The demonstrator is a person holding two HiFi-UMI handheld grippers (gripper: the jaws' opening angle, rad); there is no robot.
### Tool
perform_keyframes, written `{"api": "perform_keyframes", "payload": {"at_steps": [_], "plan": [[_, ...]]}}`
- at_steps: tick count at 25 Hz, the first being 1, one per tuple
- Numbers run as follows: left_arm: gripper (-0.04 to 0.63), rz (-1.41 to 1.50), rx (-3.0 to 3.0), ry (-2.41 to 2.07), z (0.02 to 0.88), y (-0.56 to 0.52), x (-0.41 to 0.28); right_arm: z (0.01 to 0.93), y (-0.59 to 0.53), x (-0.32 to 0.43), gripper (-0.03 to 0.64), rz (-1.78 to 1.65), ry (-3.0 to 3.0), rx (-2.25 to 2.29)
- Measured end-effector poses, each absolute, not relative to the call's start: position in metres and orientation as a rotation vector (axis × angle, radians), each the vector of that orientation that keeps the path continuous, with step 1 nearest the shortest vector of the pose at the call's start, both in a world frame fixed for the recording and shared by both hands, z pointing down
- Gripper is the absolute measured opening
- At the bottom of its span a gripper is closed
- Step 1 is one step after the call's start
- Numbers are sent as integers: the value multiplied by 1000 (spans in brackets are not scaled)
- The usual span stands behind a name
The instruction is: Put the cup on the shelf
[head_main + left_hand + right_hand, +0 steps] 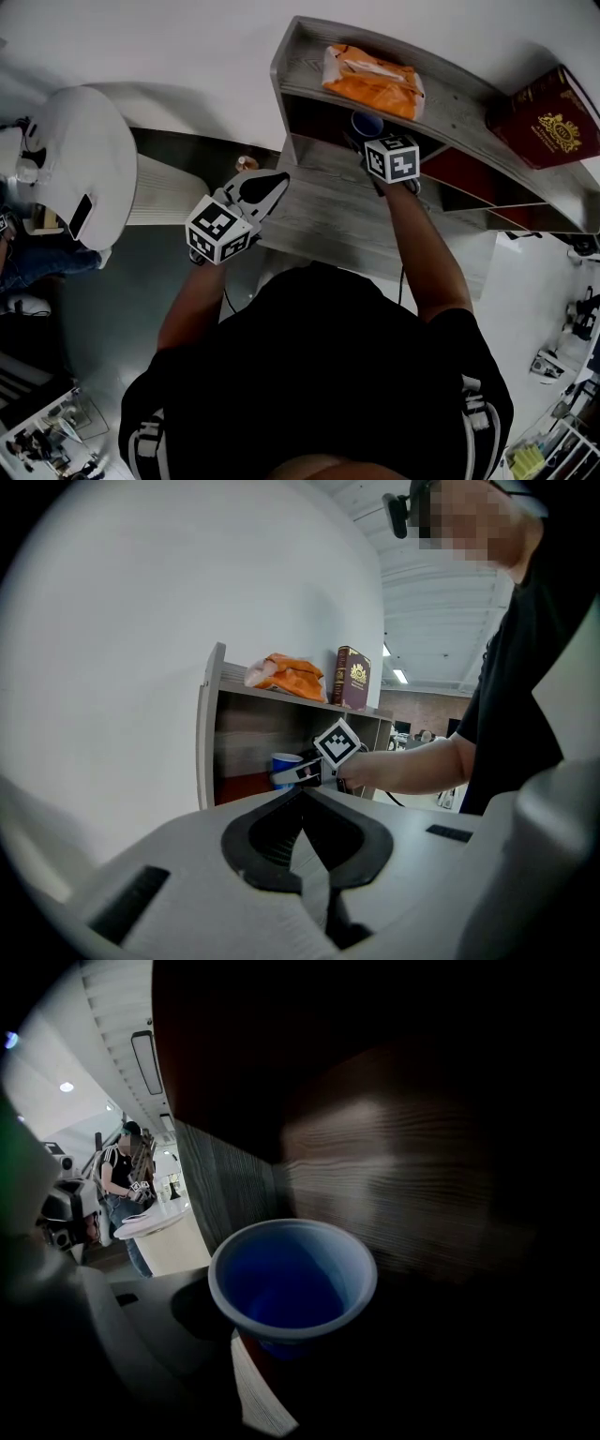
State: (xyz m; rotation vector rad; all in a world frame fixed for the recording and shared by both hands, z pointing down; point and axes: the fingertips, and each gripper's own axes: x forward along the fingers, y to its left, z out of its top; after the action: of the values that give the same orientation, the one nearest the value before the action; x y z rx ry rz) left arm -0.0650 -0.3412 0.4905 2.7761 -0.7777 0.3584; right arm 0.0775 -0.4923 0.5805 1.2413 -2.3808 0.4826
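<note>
Your right tongs (pixel 367 141) are clamped on the blue cup (pixel 367 123). In the right gripper view the cup's lower body sits between the two jaws and its open mouth faces the camera. The jaw on the left shows as a pale pad against the cup's base, while the other is lost in shadow.

In the head view the cup sits at about 11 o'clock from the marker cube (pixel 391 157) on those tongs. It is just inside the open compartment of the shelf (pixel 450 97), under the top board. Dark wood panelling fills the space behind the cup in the right gripper view. No view shows whether its base touches the board below.

On the top board, an orange bag (pixel 372 82) lies almost straight above the cup, at 12 o'clock from it. A red book (pixel 548 120) lies well off at 3 o'clock.

Your left tongs (pixel 279 178) are closed on nothing, the jaws pressed tip to tip in the left gripper view. They hang well apart from the cup, at roughly 8 o'clock from it in the head view, by the left edge of the lower board (pixel 328 220). Their tips point towards the shelf.
</note>
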Motion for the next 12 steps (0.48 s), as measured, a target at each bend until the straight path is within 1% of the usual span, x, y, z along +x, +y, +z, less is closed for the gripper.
{"api": "perform_keyframes", "payload": {"at_steps": [12], "plan": [[16,356,2754,-769,497,-342,-58,582,-501,76,304,422,-2373,1226]]}}
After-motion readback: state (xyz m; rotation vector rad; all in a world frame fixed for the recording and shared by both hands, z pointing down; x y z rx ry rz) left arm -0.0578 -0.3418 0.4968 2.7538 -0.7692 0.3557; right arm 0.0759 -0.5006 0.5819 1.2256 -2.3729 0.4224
